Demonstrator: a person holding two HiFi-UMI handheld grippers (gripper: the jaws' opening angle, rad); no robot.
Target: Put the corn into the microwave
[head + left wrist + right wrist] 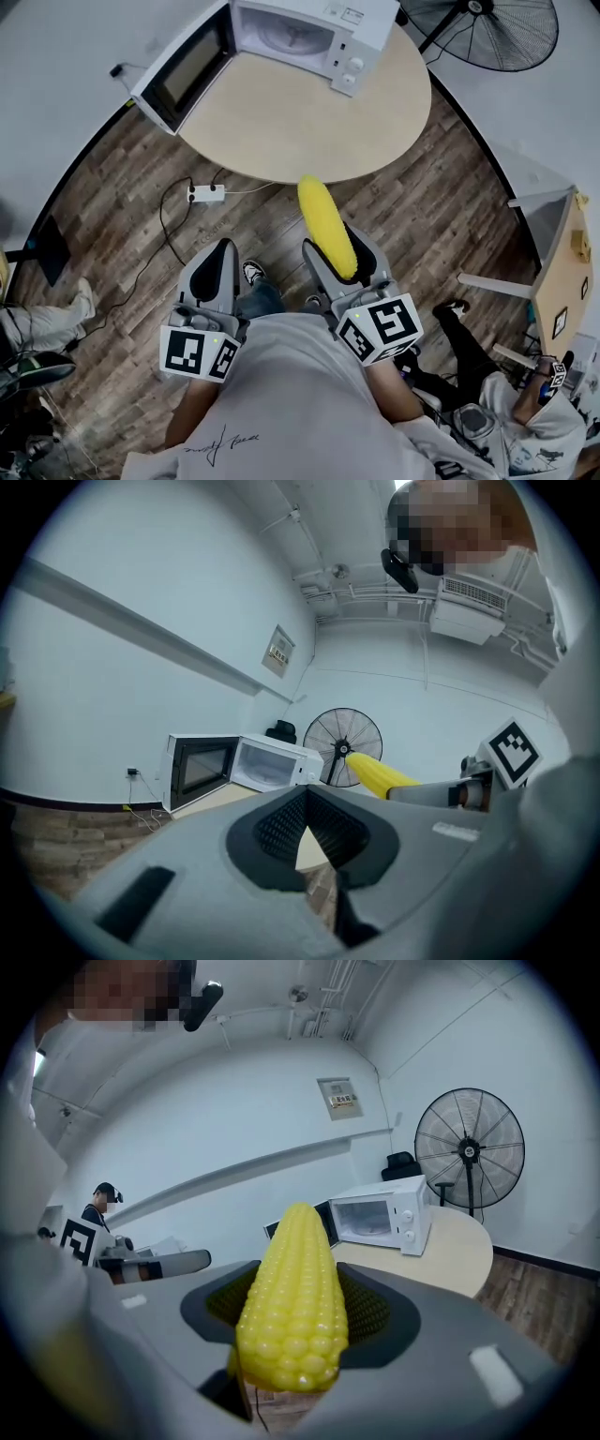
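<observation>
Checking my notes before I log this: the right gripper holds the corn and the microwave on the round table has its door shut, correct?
Not shut: the head view shows the microwave with its door swung open. The rest stands: the right gripper holds the corn, and the microwave sits on the round table.

Table [281, 122], your landmark.
- On its far edge: microwave [319, 33], door [183, 70] swung out to the left.
- Behind its right side: fan [492, 33].
- On the floor by its near edge: power strip [206, 194].
- Before it: corn [326, 225] in your right gripper [339, 246], with your left gripper [220, 258] alongside to the left.
</observation>
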